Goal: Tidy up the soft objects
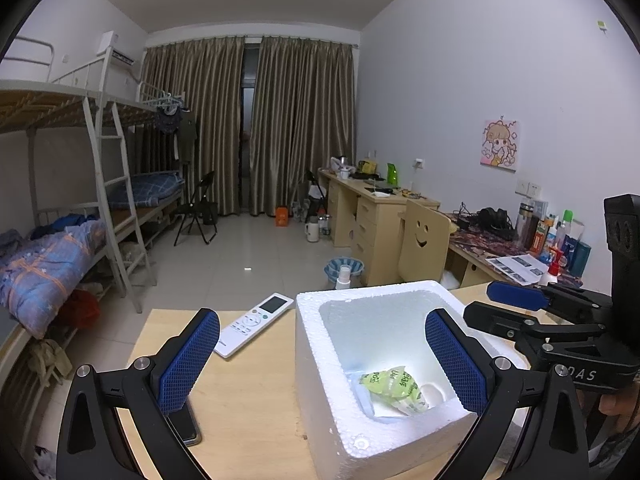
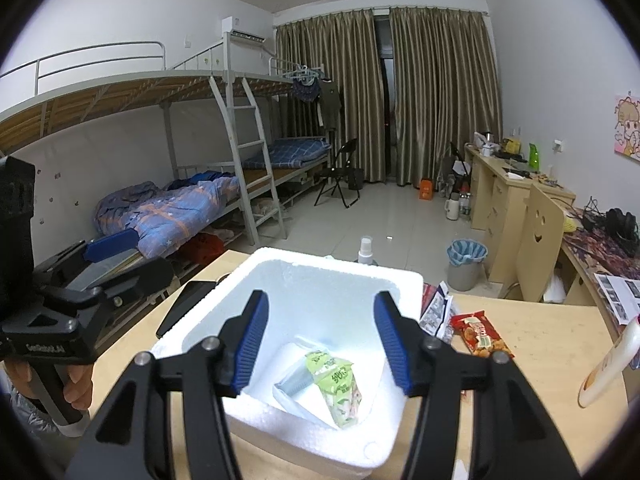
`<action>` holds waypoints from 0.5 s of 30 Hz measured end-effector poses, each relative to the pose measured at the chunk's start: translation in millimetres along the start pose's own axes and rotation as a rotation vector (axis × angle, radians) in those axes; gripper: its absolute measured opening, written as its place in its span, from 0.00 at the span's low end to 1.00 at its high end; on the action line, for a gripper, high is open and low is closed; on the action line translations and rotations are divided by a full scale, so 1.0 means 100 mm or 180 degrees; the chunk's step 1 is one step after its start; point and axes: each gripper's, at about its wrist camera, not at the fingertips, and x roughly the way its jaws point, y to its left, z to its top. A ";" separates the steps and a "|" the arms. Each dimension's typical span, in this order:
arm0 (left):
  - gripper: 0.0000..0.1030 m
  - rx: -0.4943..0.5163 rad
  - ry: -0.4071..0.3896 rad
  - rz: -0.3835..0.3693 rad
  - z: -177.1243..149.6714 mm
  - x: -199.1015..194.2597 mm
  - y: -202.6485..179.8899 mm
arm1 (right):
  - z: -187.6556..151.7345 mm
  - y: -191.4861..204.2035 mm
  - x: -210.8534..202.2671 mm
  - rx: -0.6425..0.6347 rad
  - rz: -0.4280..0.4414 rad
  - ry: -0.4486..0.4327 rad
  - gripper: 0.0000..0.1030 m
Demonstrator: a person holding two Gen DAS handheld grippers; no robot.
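Hovering over foam box [image 2: 280, 432]: right gripper [image 2: 322, 340], jaws wide, empty.

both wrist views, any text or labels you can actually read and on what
"DAS" on the black frame of the right gripper.
Lettering on the black frame of the left gripper: blurred.
Green print on the green plastic packet in the white foam box: blurred.
Red snack packet: unreadable.
White remote control: too small.
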 end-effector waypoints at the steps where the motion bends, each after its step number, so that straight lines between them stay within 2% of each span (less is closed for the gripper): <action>1: 1.00 0.0002 0.0009 -0.0006 0.00 0.00 -0.01 | 0.00 0.01 -0.02 0.0005 -0.0011 -0.0008 0.58; 3: 1.00 0.0002 0.0004 -0.0007 0.00 -0.03 -0.02 | 0.00 0.00 -0.09 0.0022 -0.0034 -0.0038 0.58; 8: 1.00 0.0056 -0.0022 -0.0007 -0.02 -0.11 -0.14 | 0.01 -0.04 -0.24 0.0081 -0.0072 -0.0114 0.67; 11: 1.00 0.0069 -0.0031 -0.0049 -0.03 -0.20 -0.19 | 0.01 -0.06 -0.36 0.0105 -0.0092 -0.0173 0.76; 13: 1.00 0.0065 -0.0034 -0.0069 -0.03 -0.26 -0.23 | 0.01 -0.06 -0.45 0.0094 -0.0095 -0.0235 0.88; 15: 1.00 0.0071 -0.0035 -0.0085 -0.04 -0.33 -0.27 | 0.02 -0.08 -0.56 0.0100 -0.0106 -0.0308 0.94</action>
